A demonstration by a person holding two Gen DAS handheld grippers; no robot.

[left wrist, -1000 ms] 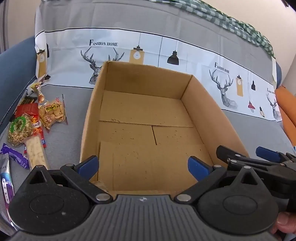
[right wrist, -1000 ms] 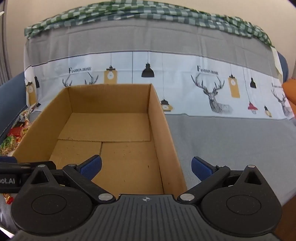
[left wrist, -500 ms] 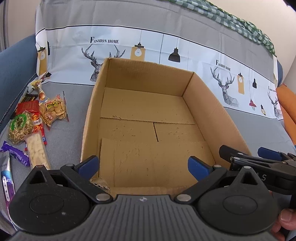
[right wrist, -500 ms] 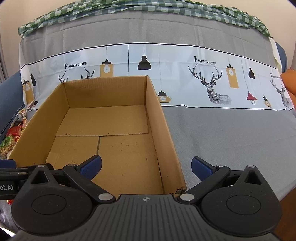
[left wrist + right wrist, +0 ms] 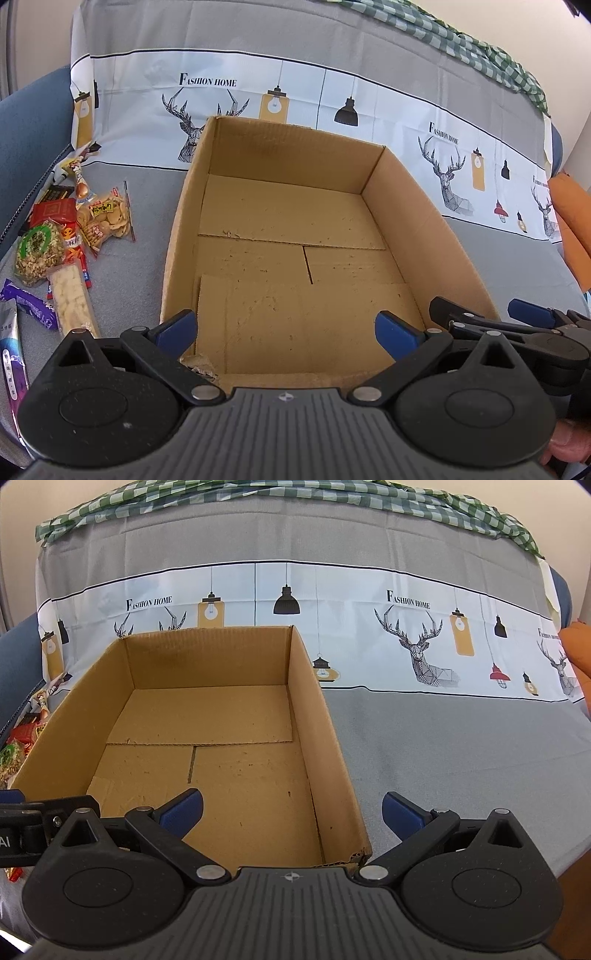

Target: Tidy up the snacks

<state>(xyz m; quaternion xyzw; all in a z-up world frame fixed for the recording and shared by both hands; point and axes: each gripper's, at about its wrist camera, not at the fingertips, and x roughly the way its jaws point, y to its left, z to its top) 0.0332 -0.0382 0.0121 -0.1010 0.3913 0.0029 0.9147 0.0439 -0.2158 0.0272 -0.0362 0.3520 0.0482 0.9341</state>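
You hold a tool in each hand over the near end of an open cardboard box point(image 5: 291, 229), which sits on a sofa seat draped in a grey cover point(image 5: 443, 738) printed with deer and hanging lamps. The box is the landmark here: its flaps are gone or folded away, its floor is bare, and nothing has gone into it yet. An open top and a clear floor suit it as the place to collect the snacks.

Your left tool point(image 5: 284, 330) hangs above the near edge of the box, blue-tipped fingers spread wide, gripping nothing. Your right tool point(image 5: 291, 812) hangs just to the right of it, straddling the near right corner of the box, also spread wide and empty. Both being apart fits a start, before any pick.

The snacks lie in a loose pile point(image 5: 59, 251) on the seat to the left of the box, close beside its left wall but not touching it. Among them are a clear bag of round crackers point(image 5: 105, 218), a green-labelled bag of mixed bits point(image 5: 37, 253), a long clear pack of pale pieces point(image 5: 72, 299), a red packet point(image 5: 53, 212) and a purple wrapper point(image 5: 31, 304). Since the pile is on the left side, your left tool looks the better placed to reach it first
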